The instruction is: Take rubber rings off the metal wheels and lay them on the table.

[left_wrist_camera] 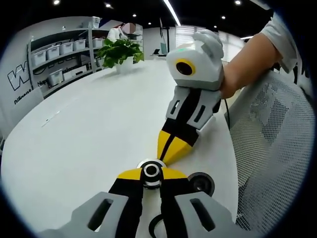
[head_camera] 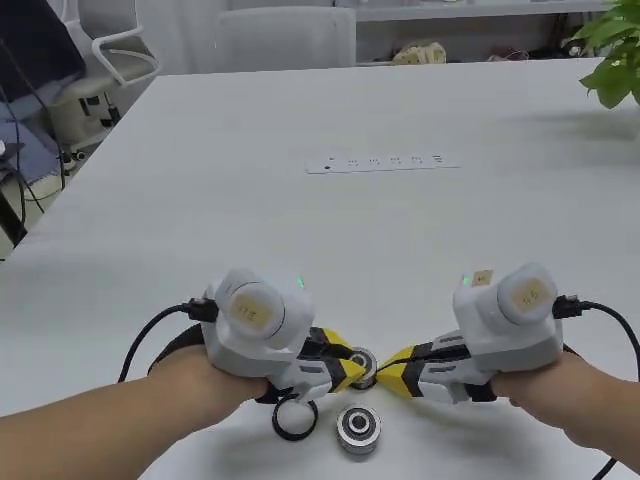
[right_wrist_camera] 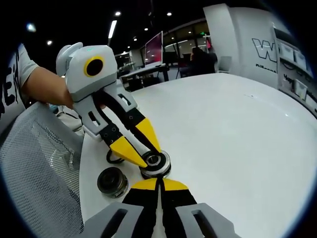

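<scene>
Head view: white desk [head_camera: 300,220] with a power strip [head_camera: 380,162] at mid-surface and a potted plant [head_camera: 612,60] at the far right. The left claw [head_camera: 345,370] and right claw [head_camera: 385,372] meet at a metal wheel [head_camera: 361,364], and a loose rubber ring [head_camera: 295,418] and second wheel [head_camera: 358,425] lie just beside them. Left gripper view: the left claw [left_wrist_camera: 151,174] is clenched on the metal wheel [left_wrist_camera: 151,168], and wall lettering [left_wrist_camera: 19,74] beside the shelves [left_wrist_camera: 54,54] reads a large "W", with the smaller print blurred. Right gripper view: the right claw [right_wrist_camera: 156,184] is pressed closed with its tips at the metal wheel's [right_wrist_camera: 155,162] rim; I cannot tell whether it pinches rubber.
</scene>
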The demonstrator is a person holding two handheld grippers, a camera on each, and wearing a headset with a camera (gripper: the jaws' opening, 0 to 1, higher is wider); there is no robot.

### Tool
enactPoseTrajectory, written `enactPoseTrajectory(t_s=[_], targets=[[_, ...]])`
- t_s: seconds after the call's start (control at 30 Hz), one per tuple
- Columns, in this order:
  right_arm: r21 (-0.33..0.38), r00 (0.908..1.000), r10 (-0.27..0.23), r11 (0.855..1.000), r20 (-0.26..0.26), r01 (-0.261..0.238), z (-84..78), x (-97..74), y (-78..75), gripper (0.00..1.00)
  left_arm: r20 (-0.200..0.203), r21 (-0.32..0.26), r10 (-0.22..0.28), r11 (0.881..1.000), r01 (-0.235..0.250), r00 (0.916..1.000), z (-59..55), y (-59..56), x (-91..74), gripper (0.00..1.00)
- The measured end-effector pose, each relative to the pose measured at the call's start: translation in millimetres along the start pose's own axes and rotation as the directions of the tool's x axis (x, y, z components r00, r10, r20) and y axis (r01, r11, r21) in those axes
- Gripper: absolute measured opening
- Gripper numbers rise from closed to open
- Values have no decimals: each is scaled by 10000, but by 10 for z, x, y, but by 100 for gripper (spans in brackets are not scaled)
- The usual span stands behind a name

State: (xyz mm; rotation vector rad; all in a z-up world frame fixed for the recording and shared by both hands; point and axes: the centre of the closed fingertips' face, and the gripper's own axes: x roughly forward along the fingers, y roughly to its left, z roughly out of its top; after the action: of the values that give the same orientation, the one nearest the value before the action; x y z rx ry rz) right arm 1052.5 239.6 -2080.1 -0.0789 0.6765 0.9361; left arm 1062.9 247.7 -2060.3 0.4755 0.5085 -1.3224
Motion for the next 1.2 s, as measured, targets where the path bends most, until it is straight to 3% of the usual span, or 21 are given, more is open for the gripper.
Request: enactPoseTrajectory(t_s=[0.23, 0.33, 0.57, 1.2], targets=[[1458, 9995, -151, 9893, 293, 106, 9, -21, -73, 0, 6, 68, 90, 9999, -90, 10000, -2, -11, -7, 7], [2164, 9963, -201, 9763, 832, 16, 78, -50, -98, 0, 48, 35, 126, 9999, -126, 9999, -5, -10, -7, 7], [2470, 9933, -104, 9688, 1152, -185, 134, -72, -69, 0, 22, 5, 165, 9999, -165, 9999, -8, -12, -6, 7], [1848, 9943, 44, 9825, 1068, -242, 200, -60, 11, 0, -15, 58, 195, 9998, -194, 9998, -11, -4, 0, 7]])
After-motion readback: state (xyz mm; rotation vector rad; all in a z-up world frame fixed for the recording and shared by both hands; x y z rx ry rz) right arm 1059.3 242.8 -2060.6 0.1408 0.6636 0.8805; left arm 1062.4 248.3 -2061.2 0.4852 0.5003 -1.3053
